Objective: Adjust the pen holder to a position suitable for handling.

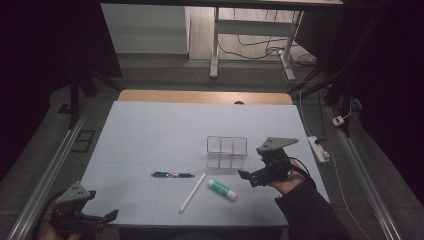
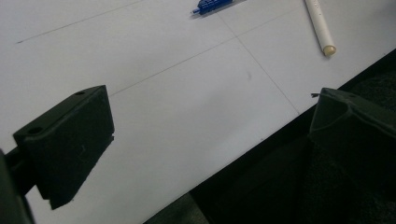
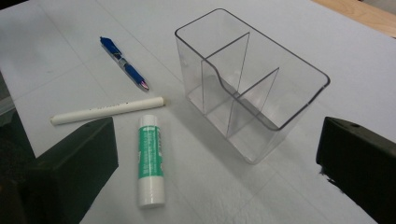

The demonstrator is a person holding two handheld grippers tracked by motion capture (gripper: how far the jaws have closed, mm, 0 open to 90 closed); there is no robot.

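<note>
Nearest the camera, the left gripper point(image 1: 102, 218) hovers at the table's front edge, jaws spread on nothing. The right gripper point(image 1: 248, 177), jaws also spread and empty, hangs just beside a green-and-white glue stick point(image 3: 150, 158) lying flat. A white pen point(image 3: 108, 110) and blue pen point(image 3: 124, 64) lie beyond, near a clear divided organizer point(image 3: 252, 79), on the white tabletop point(image 1: 150, 130). Desk legs point(image 1: 215, 45) and cables stand behind; the label's print is unreadable.

Black 2-jaw grippers point(image 1: 248, 176), grey 3-cornered plates, dark sleeve point(image 1: 305, 212).
</note>
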